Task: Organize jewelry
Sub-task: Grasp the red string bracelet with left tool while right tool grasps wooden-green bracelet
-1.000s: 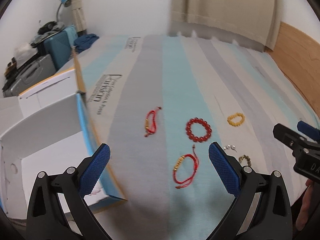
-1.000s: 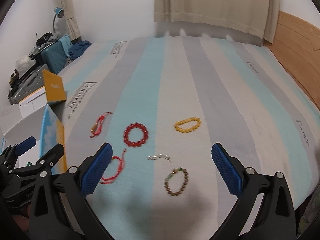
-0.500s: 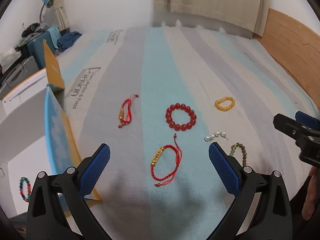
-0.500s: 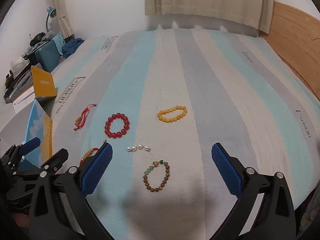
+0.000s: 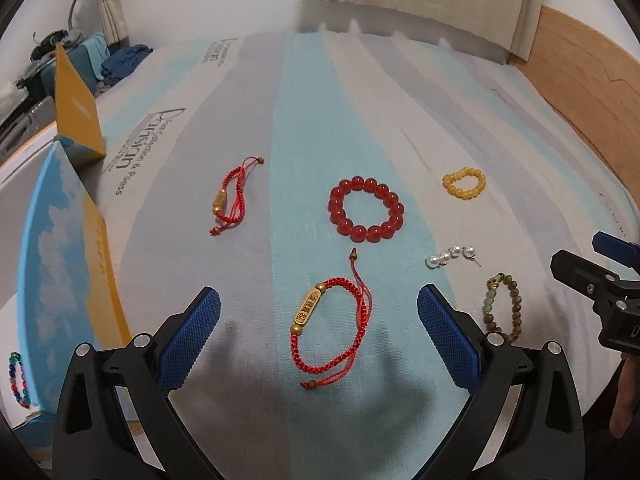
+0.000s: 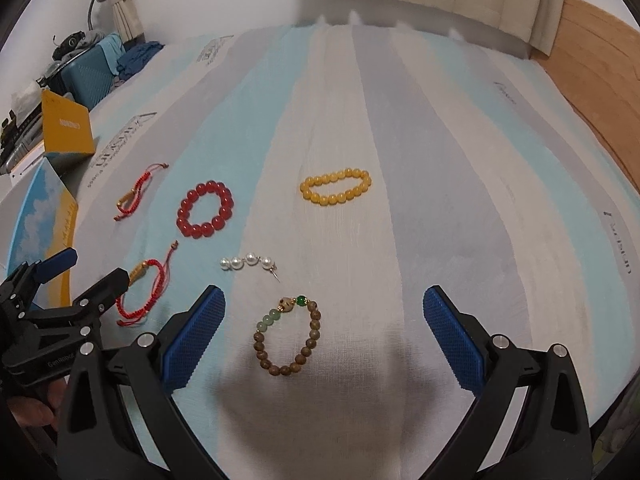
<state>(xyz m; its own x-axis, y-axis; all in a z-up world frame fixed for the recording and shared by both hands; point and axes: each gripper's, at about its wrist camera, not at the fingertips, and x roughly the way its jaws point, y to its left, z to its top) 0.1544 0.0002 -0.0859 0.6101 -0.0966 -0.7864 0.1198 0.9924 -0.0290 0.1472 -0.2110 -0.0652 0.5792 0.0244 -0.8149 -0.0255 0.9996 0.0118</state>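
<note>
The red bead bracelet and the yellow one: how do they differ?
The red bead bracelet has bigger, dark red beads in a round ring; the yellow bead bracelet has smaller, amber beads in a flattened oval. Red lies left, yellow right. Both lie flat on the striped bedcover, untouched.

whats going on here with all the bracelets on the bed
A person holds a two-finger tool in each hand over a striped bed cover, sorting jewelry. The left tool hangs open around a red cord bracelet; the right tool hangs open around a brown bead bracelet. Neither is gripped yet. One multicoloured bracelet lies in the box.
</note>
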